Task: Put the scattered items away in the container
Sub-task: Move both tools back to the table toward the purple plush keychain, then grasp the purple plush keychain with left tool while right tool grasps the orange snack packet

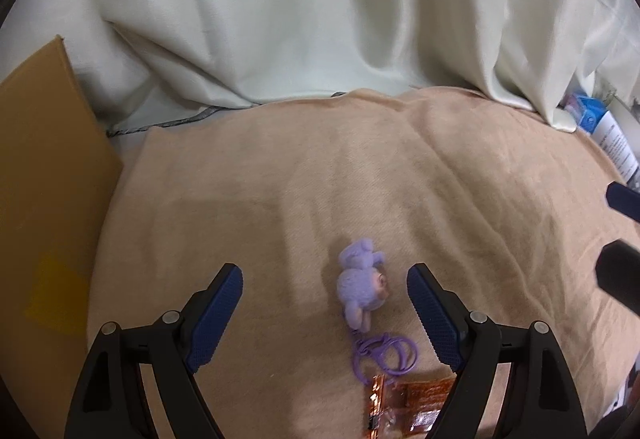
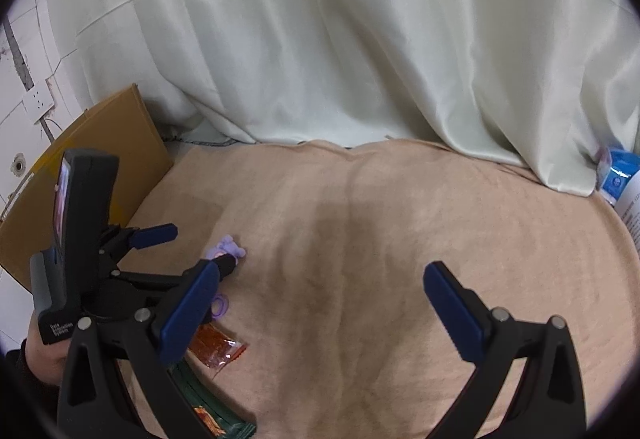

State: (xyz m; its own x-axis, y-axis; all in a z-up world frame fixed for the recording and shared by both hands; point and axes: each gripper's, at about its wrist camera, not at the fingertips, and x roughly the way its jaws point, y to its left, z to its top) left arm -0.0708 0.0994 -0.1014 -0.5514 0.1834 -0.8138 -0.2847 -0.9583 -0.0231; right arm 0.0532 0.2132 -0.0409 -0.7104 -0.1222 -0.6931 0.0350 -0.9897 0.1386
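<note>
A small purple plush keychain [image 1: 362,291] lies on the beige blanket [image 1: 320,179], its purple cord and clasp [image 1: 384,357] trailing toward me. My left gripper [image 1: 324,275] is open and low over the blanket, with the plush between its blue pads, nearer the right one and touching neither. An orange snack packet [image 1: 408,403] lies just behind the cord. In the right wrist view the plush [image 2: 226,247] shows past the left gripper [image 2: 192,248], with the orange packet [image 2: 218,349] and a green packet [image 2: 216,411] nearer me. My right gripper [image 2: 322,271] is open over bare blanket.
A brown cardboard box [image 1: 44,199] [image 2: 120,143] stands at the blanket's left edge. Pale curtains [image 1: 320,19] hang along the back. Blue and white packaging [image 2: 616,175] sits at the far right. A hand [image 2: 40,351] holds the left gripper's handle.
</note>
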